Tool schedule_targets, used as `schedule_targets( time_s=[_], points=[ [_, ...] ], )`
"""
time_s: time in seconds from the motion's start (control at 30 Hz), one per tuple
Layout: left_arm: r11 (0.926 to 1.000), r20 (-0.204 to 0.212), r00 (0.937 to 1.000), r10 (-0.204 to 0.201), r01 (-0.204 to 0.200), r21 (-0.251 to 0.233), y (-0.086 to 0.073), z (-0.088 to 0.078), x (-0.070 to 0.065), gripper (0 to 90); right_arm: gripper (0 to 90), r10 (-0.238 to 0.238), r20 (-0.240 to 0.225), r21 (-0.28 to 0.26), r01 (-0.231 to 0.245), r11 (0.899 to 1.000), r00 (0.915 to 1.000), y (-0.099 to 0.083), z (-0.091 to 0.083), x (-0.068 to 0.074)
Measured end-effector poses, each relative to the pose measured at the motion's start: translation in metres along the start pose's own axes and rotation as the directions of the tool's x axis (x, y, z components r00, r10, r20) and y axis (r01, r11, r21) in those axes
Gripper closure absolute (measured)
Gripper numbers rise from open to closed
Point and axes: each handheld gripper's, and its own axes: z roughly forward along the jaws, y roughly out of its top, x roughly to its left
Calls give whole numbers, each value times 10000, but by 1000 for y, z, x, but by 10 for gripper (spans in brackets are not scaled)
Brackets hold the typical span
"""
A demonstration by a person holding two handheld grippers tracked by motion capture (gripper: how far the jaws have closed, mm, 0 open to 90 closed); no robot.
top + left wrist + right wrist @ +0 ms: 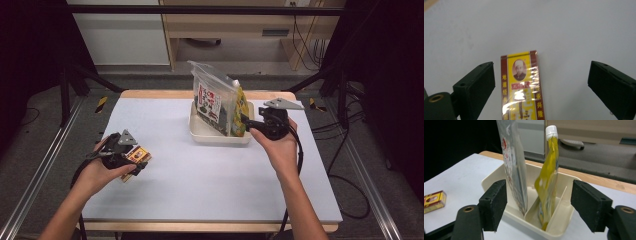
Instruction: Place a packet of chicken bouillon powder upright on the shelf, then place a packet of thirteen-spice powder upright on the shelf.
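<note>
1. Cream divided plastic tray (pixel 200 133) sits far on the pale blue table mat (pixel 210 185), holding a clear printed pouch (pixel 212 97) and yellow spouted pouch (pixel 547 182) upright; either could topple if nudged.
2. Right gripper (pixel 539 206) is released beside the tray, holding nothing.
3. Left gripper (pixel 541 86) gapes over a flat yellow-and-maroon box (pixel 522 85); an off-centre closure may skid it.
4. Dark room beyond.

High view looks forward and down over the table (pixel 210 185); both gripper views sit close, sharing its yellow box (pixel 522 87) and tray (pixel 554 230).
</note>
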Motion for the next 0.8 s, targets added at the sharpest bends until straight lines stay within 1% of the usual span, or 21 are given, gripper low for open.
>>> schedule_targets(
  time_s=[0.03,0.1,0.13,0.17,0.2,0.23,0.27,0.3,0.33,0.37,0.4,0.43,0.47,0.5,0.57,0.6,0.67,0.73,0.77,0.8],
  points=[
    [9998,-18,10000,-79,79,202,-2,2,3,76,284,-70,-1,-69,70,10000,10000,-5,-5,0],
    [9980,-23,10000,-89,91,619,-4,8,8,83,274,-115,-68,-176,114,9998,9999,-15,-14,-3],
    [9965,2,10000,-97,96,836,-4,12,10,91,269,-149,-3,-220,149,9996,9999,-21,-18,-5],
    [9950,102,9999,-140,129,987,-4,15,12,106,251,-62,117,-206,65,9998,9999,-35,-24,-10],
    [9936,183,9997,-188,166,1115,-4,18,12,106,251,-62,117,-206,65,9998,9999,-35,-24,-10],
    [9914,273,9994,-202,165,1299,-3,21,13,106,228,44,108,-32,-43,10000,9999,-46,-26,-16],
    [9881,278,9995,-171,127,1533,-2,24,14,106,228,44,108,-32,-43,10000,9999,-46,-26,-16],
    [9857,179,9998,-128,96,1681,-1,26,15,105,226,136,114,2,-137,9999,9998,-52,-27,-18],
    [9831,81,9998,-167,150,1826,-1,28,16,108,217,147,141,36,-148,9999,9998,-58,-28,-20],
    [9804,84,9997,-213,192,1962,0,31,18,111,210,194,128,131,-196,9997,9997,-63,-28,-21],
    [9762,96,9994,-342,313,2147,-1,33,19,111,205,214,78,232,-216,9995,9997,-67,-28,-22],
    [9674,134,9992,-374,329,2512,-3,39,21,110,197,130,120,414,-135,9991,9998,-74,-28,-23],
    [9674,134,9992,-374,329,2512,-3,39,21,113,193,134,111,514,-139,9986,9998,-77,-27,-23],
    [9629,172,9991,-377,318,2681,-4,41,22,113,193,134,111,514,-139,9986,9998,-77,-27,-23],
    [9609,125,9988,-480,427,2735,-6,44,24,144,192,168,91,559,-173,9983,9998,-80,-27,-24],
    [9592,171,9984,-548,479,2787,-7,45,25,171,191,152,89,586,-157,9982,9998,-80,-26,-24],
    [9565,226,9979,-612,522,2869,-8,46,26,178,188,123,43,614,-125,9980,9999,-81,-25,-24],
    [9558,351,9974,-633,505,2895,-9,47,27,204,188,69,15,711,-69,9974,10000,-81,-24,-22],
    [9542,422,9972,-623,471,2955,-10,48,27,220,188,40,-21,727,-38,9973,10000,-81,-23,-22],
    [9536,493,9969,-612,438,2980,-11,48,27,252,188,67,-44,764,-64,9971,10000,-81,-23,-21]
  ],
)
